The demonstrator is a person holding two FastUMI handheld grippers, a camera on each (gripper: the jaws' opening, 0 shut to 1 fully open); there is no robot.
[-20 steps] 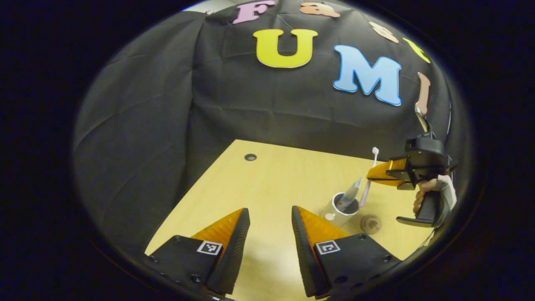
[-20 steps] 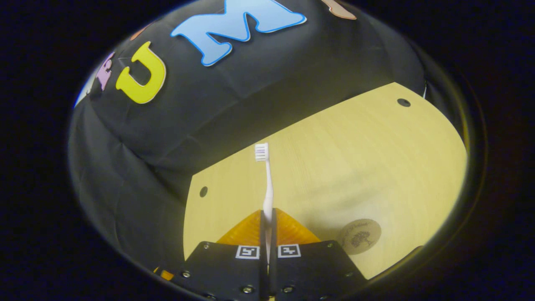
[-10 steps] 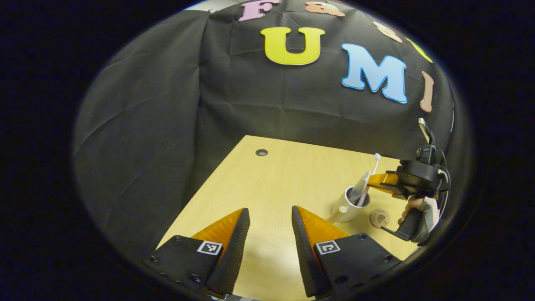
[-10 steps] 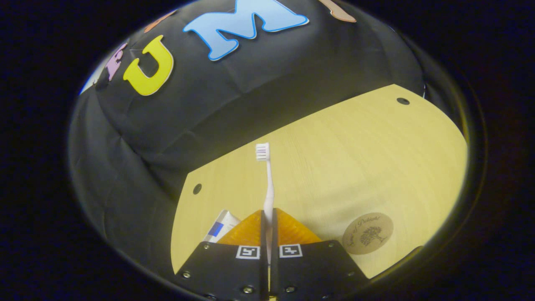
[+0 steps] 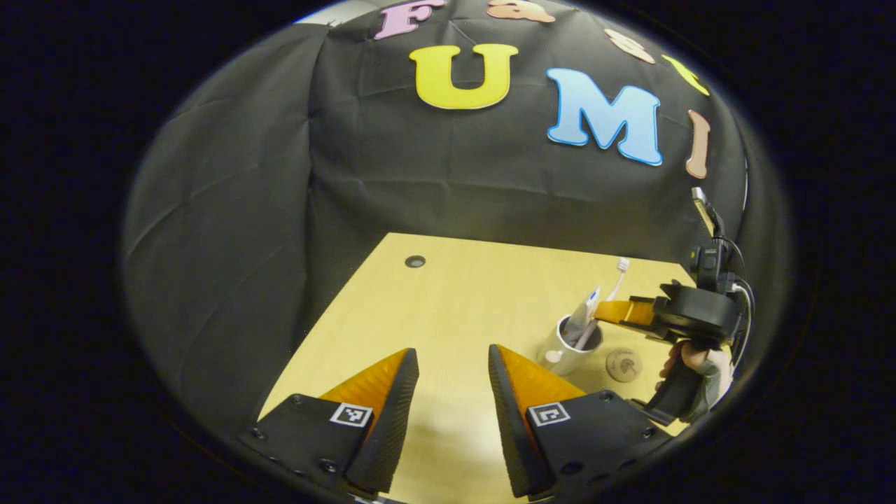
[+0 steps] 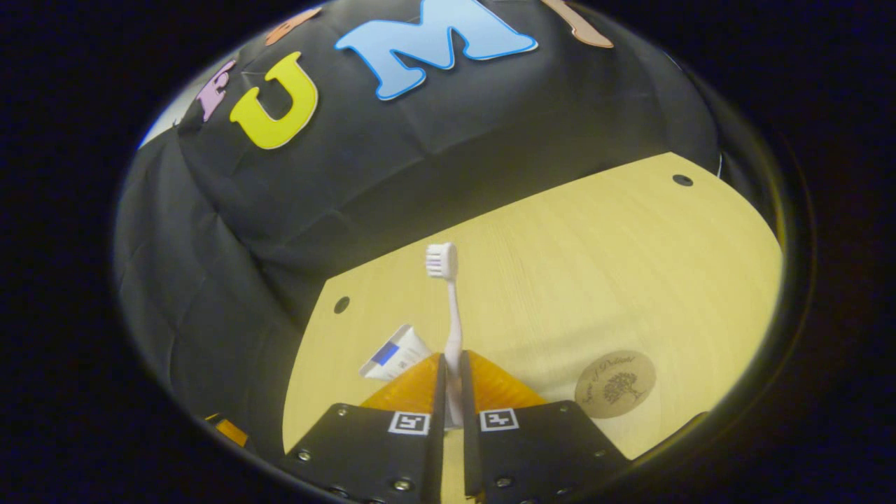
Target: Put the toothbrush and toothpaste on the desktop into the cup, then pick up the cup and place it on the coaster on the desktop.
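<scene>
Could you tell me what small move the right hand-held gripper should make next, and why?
Probably open fully and back straight away. In the left gripper view the toothbrush already stands in the cup beside the toothpaste, with the right hand-held gripper at its handle. In the right gripper view the fingers look slightly parted around it. The cup is not yet on the coaster.

In the right gripper view we see the top of the toothbrush (image 6: 448,294), but its low part is hidden between the fingers of the right gripper (image 6: 452,360). We cannot tell if both fingers press on it. The toothpaste (image 6: 392,353) is half hidden behind one finger. In the left gripper view, far on the right, the cup (image 5: 568,350) hides the low ends of both. The picture on the coaster (image 5: 622,365) is too small to make out.
</scene>
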